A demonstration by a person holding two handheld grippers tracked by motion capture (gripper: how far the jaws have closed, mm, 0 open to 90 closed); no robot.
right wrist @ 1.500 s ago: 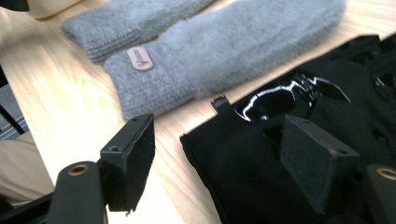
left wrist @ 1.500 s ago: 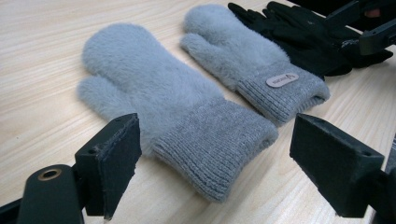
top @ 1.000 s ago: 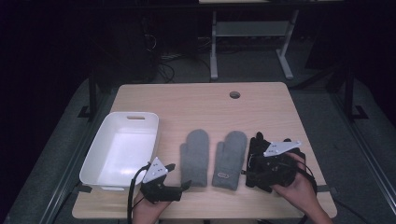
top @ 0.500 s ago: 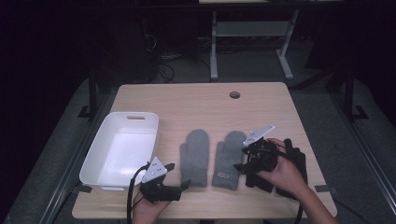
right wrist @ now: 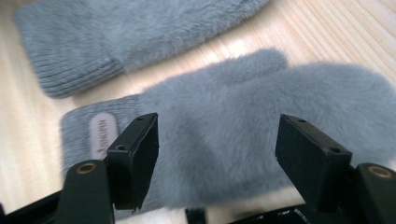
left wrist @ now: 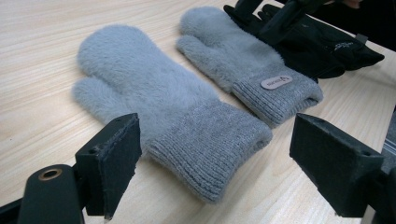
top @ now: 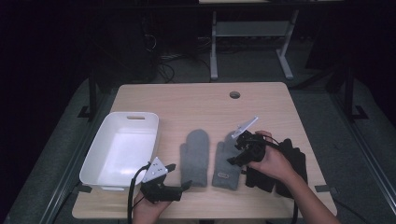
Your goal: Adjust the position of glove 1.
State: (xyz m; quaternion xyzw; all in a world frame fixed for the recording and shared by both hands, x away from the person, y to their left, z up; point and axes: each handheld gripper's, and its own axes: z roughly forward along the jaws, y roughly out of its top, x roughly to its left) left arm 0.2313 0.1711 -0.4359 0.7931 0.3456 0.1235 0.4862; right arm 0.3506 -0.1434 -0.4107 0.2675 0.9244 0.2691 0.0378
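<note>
We bring the right gripper (top: 238, 151) over the grey mitten (top: 227, 161), jaws spread but closing slightly; next lower and pinch it. The left gripper (top: 180, 186) waits, jaws spread.

A wooden table (top: 196, 100) is seen from above, with a round hole (top: 235, 94) near its far edge. A white bin (top: 122, 151) is set at the left. Two grey mittens are laid side by side at the middle: the left mitten (top: 196, 156) and the right mitten (top: 228, 161). Black gloves (top: 285, 163) are lying just right of them. The right gripper (top: 237, 154) is held over the right mitten, jaws apart and just closing a little. The left gripper (top: 183, 185) is held at the near edge, beside the left mitten's cuff.
</note>
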